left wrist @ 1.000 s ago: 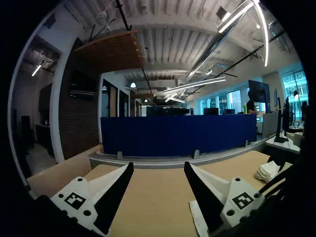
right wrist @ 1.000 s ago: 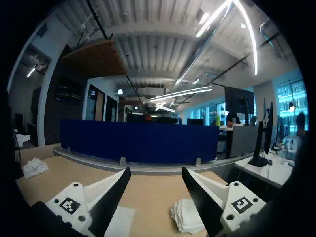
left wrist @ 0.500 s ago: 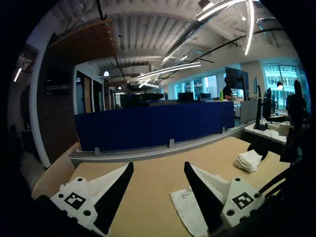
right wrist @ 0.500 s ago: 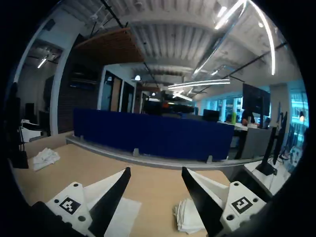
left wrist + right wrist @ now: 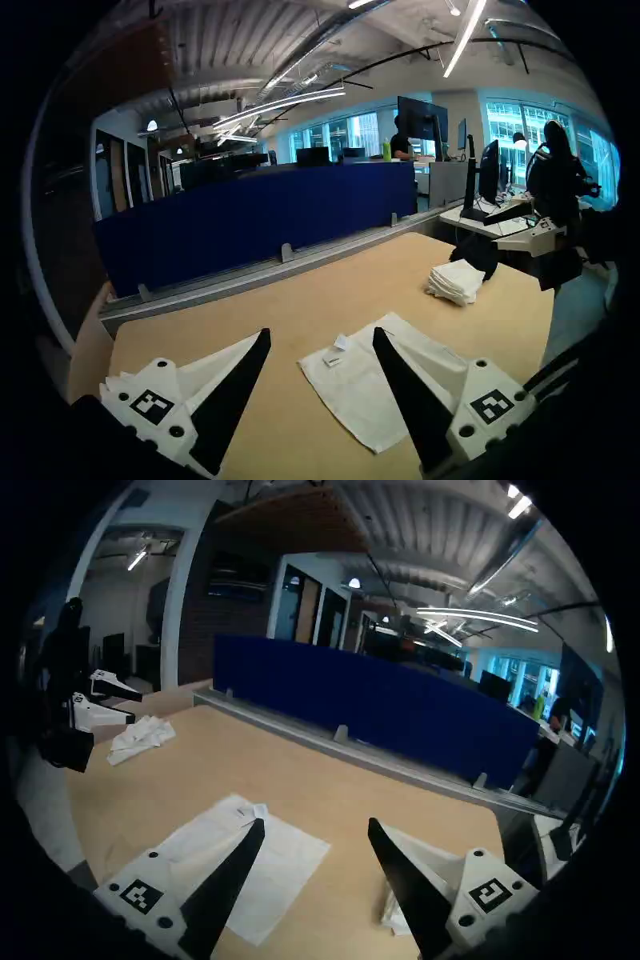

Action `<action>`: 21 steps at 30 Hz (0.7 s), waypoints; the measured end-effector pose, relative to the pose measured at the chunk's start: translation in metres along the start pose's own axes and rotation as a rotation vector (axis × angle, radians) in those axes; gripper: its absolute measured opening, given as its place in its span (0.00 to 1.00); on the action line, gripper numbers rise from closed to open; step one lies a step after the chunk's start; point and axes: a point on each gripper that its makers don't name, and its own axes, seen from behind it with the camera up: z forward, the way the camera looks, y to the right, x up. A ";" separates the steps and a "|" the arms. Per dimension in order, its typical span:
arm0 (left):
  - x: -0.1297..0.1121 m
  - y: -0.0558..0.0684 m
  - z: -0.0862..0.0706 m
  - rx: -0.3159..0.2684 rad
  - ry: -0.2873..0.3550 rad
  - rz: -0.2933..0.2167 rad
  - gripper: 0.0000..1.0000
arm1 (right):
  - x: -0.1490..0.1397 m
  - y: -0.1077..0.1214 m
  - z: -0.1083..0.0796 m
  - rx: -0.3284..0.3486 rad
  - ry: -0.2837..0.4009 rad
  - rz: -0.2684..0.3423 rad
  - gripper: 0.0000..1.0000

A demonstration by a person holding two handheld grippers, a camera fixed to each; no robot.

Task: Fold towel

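Observation:
A white towel (image 5: 352, 392) lies flat on the wooden table (image 5: 320, 296), a small tag at its far edge. My left gripper (image 5: 320, 331) hovers open above it, with nothing between the fingers. In the right gripper view the same towel (image 5: 280, 872) lies under my right gripper (image 5: 314, 822), which is also open and empty. Each gripper shows from the other side: the right gripper (image 5: 500, 234) hangs over the table's right end, and the left gripper (image 5: 128, 706) is over the left end.
A stack of folded white towels (image 5: 456, 282) sits on the right part of the table, partly hidden behind my right finger in the right gripper view. A loose crumpled pile of towels (image 5: 140, 738) lies at the left end. A blue partition (image 5: 256, 228) runs along the table's far edge.
Both cameras have tilted down and swung inward toward the table. The flat towel, earlier just a corner, now shows almost whole between the fingers. Both grippers stay open.

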 end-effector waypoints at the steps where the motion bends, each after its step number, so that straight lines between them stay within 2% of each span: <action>1: -0.003 0.002 0.001 -0.005 -0.007 0.003 0.95 | -0.003 -0.001 0.001 0.003 -0.006 0.000 1.00; 11: -0.049 0.016 0.017 -0.061 -0.095 0.005 0.95 | -0.043 -0.013 0.017 0.036 -0.081 -0.018 1.00; 21: -0.116 0.037 0.027 -0.123 -0.212 0.012 0.95 | -0.098 -0.033 0.033 0.089 -0.172 -0.029 1.00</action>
